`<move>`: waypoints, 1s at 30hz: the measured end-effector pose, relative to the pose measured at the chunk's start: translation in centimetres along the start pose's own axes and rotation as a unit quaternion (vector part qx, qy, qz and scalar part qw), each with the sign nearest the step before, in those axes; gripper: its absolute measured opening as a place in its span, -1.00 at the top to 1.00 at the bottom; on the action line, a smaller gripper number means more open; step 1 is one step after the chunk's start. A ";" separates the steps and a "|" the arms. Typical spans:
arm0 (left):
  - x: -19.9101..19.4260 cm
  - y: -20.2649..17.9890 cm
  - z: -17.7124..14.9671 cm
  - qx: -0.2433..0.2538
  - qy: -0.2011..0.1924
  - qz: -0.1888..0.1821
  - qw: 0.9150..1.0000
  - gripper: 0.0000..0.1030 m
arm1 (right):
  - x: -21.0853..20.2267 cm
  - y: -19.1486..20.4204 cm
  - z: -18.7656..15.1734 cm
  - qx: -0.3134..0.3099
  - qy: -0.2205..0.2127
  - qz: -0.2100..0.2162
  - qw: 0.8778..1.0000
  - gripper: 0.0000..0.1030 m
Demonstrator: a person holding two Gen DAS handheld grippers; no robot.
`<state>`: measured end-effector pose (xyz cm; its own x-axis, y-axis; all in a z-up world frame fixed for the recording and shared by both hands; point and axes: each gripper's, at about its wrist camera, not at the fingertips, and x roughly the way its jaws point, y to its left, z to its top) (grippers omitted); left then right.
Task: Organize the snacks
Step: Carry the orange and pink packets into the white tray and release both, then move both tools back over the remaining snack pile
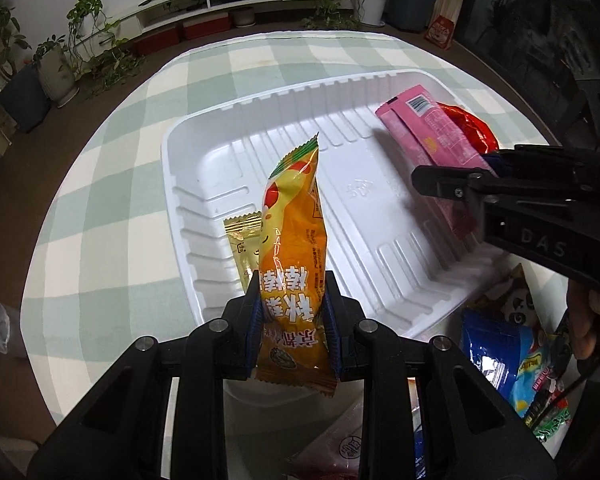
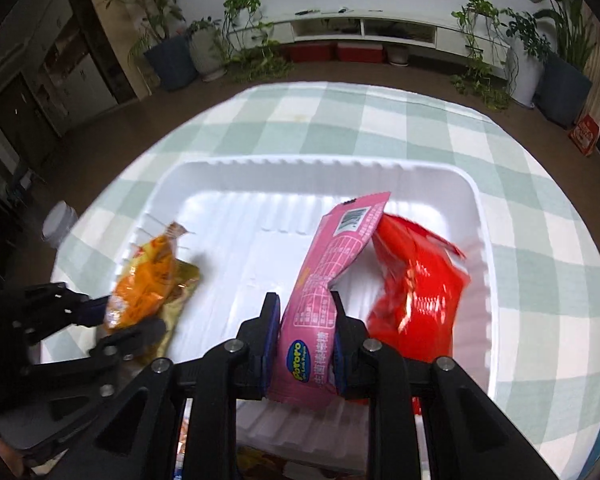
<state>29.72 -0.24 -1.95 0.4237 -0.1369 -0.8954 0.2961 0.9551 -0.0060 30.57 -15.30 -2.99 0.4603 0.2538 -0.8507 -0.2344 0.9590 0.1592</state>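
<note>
Orange packet and pink packet sit clamped in tongs.

Tray middle floor bare, open from above. Left end blocked by yellow packet; right end by red bag. Snack pile crowds tabletop by tray's near corner.

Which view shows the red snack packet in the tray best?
The right wrist view: the red packet lies nearly whole in the white tray, beside the pink packet clamped in the right gripper, though motion-blurred. The left wrist view shows only a red sliver behind the pink packet.
</note>
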 end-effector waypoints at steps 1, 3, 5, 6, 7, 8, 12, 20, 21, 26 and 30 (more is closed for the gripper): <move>0.0 0.1 0.0 -0.003 -0.002 0.000 1.000 0.52 | 0.1 0.1 0.0 -0.006 0.002 -0.003 1.000 0.50; -0.1 0.1 0.2 -0.007 -0.005 0.002 1.000 0.52 | 0.5 0.3 -0.3 -0.018 0.008 -0.009 1.000 0.50; -0.2 0.1 0.4 -0.012 -0.009 0.005 1.000 0.51 | 0.7 0.4 -0.5 -0.022 0.012 -0.011 1.000 0.49; -0.3 0.0 0.4 -0.013 -0.010 0.008 1.000 0.47 | 0.8 0.4 -0.5 -0.022 0.014 -0.012 1.000 0.49; -0.4 -0.1 0.5 -0.014 -0.012 0.013 1.000 0.37 | 0.9 0.4 -0.6 -0.022 0.016 -0.012 1.000 0.48; -0.5 -0.2 0.5 -0.015 -0.013 0.019 1.000 0.24 | 1.1 0.3 -0.6 -0.021 0.017 -0.012 1.000 0.44; -0.7 -0.1 0.5 -0.017 -0.025 0.021 0.999 -0.19 | 0.8 0.4 -0.6 -0.022 0.013 -0.007 1.000 0.24; -5.0 -0.3 0.4 -0.025 -0.073 0.019 0.997 -0.77 | -2.7 1.1 -0.2 -0.033 -0.028 0.001 0.999 -0.18; -6.1 -0.2 0.1 -0.029 -0.082 0.018 0.996 -0.97 | -3.5 1.1 -0.1 -0.031 -0.036 0.006 0.999 -0.21; -11.8 0.7 -3.8 -0.069 -0.127 0.020 0.989 -0.99 | -11.4 0.1 -0.6 -0.013 -0.122 0.053 0.991 -0.62; -13.7 1.2 -10.0 -0.141 -0.130 -0.002 0.981 -0.99 | -18.0 -1.7 -5.0 0.039 -0.206 0.101 0.973 -0.93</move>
<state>15.76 5.43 5.87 0.6383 -0.1690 -0.7510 0.0650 0.9839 -0.1662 18.39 -22.18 9.57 0.7198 0.4509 -0.5278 -0.2965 0.8872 0.3536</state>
